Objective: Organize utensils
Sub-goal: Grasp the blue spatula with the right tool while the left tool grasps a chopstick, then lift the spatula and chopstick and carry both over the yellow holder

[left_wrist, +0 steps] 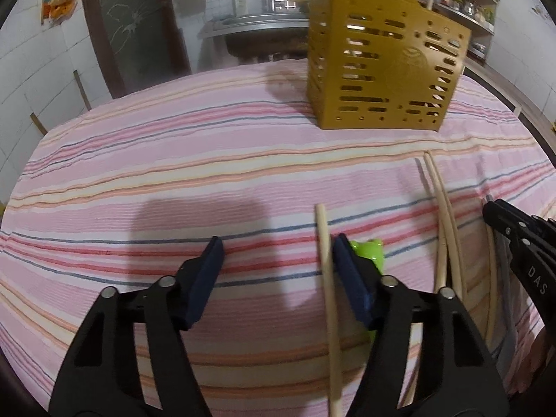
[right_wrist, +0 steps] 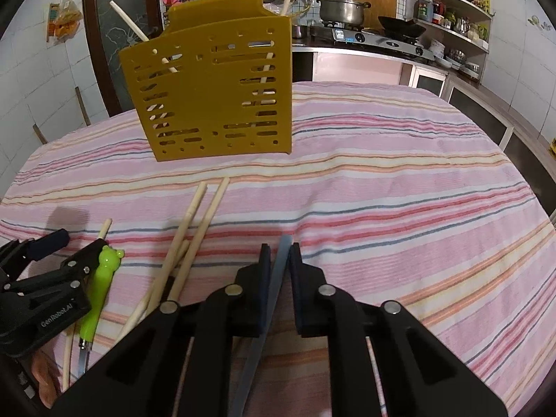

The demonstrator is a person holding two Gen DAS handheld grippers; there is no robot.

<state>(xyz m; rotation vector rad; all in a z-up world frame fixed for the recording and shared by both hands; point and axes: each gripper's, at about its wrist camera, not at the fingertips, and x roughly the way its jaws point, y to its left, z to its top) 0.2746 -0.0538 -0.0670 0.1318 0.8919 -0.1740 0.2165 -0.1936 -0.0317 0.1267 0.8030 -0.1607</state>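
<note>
Right gripper [right_wrist: 279, 253], lettered "DAS", pinches my grey utensil handle [right_wrist: 278, 278]; left gripper [left_wrist: 278, 253], marked "GenRobot.AI", gapes wide, hovering low.

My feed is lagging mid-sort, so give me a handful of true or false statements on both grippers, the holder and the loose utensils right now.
1. The right gripper is shut on a grey flat utensil. True.
2. The left gripper is clamped on a chopstick. False: it is open; a chopstick lies on the cloth between its fingers.
3. The yellow holder is empty. False: chopsticks already stand in it.
4. A green bear-handled utensil lies beside the left gripper. True.
</note>
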